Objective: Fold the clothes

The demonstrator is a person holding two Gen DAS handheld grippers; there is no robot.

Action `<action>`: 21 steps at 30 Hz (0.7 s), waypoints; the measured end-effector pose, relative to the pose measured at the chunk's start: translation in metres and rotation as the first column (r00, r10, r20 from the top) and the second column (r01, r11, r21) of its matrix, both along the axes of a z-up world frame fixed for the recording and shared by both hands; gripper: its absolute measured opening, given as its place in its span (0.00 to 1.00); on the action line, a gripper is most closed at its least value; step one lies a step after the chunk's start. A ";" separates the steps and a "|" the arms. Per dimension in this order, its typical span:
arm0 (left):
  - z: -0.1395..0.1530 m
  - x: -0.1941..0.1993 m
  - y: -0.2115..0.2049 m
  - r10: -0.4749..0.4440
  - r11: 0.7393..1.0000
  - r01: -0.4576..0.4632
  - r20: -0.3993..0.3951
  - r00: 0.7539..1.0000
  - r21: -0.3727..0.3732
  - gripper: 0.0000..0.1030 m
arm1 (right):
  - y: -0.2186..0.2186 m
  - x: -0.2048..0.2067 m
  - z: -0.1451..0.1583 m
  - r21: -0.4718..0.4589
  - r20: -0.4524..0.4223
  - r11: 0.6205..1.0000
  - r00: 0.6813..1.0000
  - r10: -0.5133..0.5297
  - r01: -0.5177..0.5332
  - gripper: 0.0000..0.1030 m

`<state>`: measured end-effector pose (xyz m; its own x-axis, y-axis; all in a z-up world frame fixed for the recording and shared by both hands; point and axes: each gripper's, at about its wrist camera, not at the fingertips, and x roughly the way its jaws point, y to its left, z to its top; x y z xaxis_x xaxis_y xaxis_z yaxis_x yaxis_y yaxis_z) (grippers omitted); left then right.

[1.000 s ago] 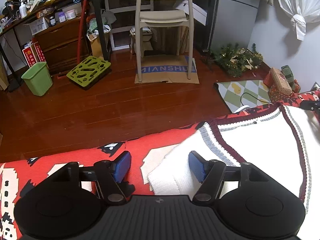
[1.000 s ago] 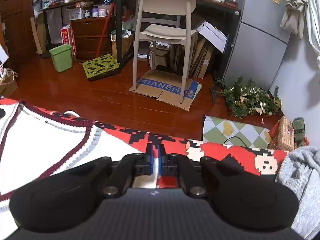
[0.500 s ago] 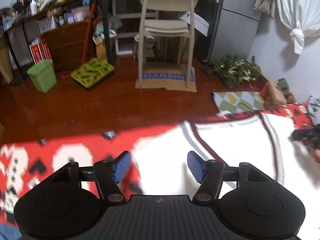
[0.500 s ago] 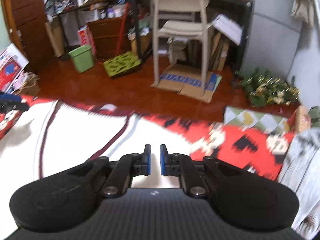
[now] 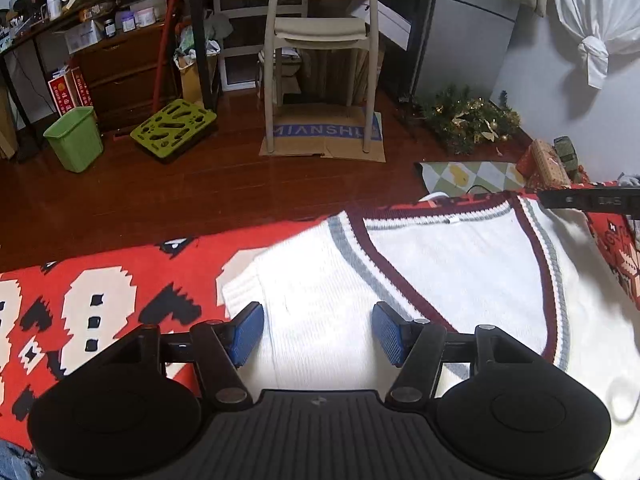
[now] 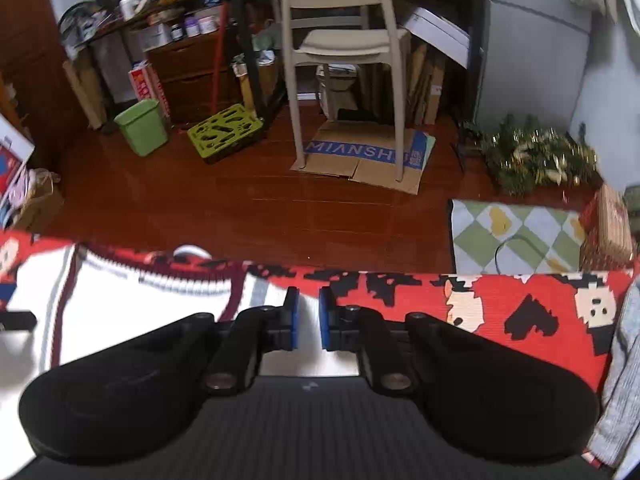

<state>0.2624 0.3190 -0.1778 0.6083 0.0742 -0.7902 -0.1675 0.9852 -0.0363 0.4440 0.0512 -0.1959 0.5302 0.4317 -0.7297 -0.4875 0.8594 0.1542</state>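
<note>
lying flat on one red patterned blanket (image 5: 120,280) is one white sweater (image 5: 460,272), with the left gripper (image 5: 318,334) wide open over its shoulder, the right gripper (image 6: 306,320) open a little at its other edge, and "mianshu" printed on one cardboard sheet (image 5: 324,140).

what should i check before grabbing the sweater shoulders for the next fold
1. Left gripper open wide over the sweater: ok.
2. Right gripper open enough: not ok, only a narrow gap between its pads.
3. Neckline lying flat: ok.
4. Left shoulder edge between the pads: cannot tell.
5. Grey garment clear of the sweater: ok.
6. Blanket smooth beneath: cannot tell.
</note>
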 end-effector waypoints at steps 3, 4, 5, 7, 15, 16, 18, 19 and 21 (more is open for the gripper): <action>0.003 -0.003 0.000 0.004 1.000 -0.004 0.007 1.000 0.013 0.45 | -0.009 -0.011 0.008 0.024 0.003 1.000 1.000 0.018 -0.018 0.12; 0.004 -0.006 0.000 0.006 1.000 -0.006 0.015 1.000 0.008 0.45 | -0.012 -0.019 0.011 0.021 0.005 0.999 1.000 0.031 -0.031 0.12; 0.005 -0.008 0.000 0.008 1.000 -0.008 0.022 1.000 0.002 0.45 | -0.015 -0.028 0.012 0.020 0.005 0.999 0.999 0.049 -0.050 0.12; 0.004 -0.013 -0.004 0.015 1.000 -0.015 0.029 0.999 -0.004 0.45 | -0.016 -0.042 0.011 0.016 0.005 0.997 0.997 0.073 -0.073 0.12; -0.003 -0.003 -0.018 -0.001 0.995 -0.003 0.039 0.999 0.104 0.43 | 0.001 -0.073 -0.002 -0.036 0.026 0.992 0.992 0.120 -0.119 0.11; -0.004 0.002 -0.017 0.002 0.994 -0.007 0.040 0.999 0.113 0.43 | 0.005 -0.070 -0.003 -0.039 0.031 0.993 0.993 0.113 -0.112 0.09; -0.005 0.009 -0.014 0.009 0.992 -0.015 0.048 0.999 0.124 0.43 | 0.012 -0.053 -0.003 -0.030 0.034 0.996 0.996 0.085 -0.084 0.09; -0.005 0.013 -0.011 0.012 0.993 -0.018 0.054 0.998 0.120 0.43 | 0.015 -0.044 -0.005 -0.027 0.027 0.997 0.997 0.073 -0.072 0.09; -0.003 0.015 -0.007 0.016 0.994 -0.022 0.064 0.998 0.105 0.40 | 0.019 -0.029 -0.007 -0.013 0.019 0.999 0.998 0.052 -0.051 0.09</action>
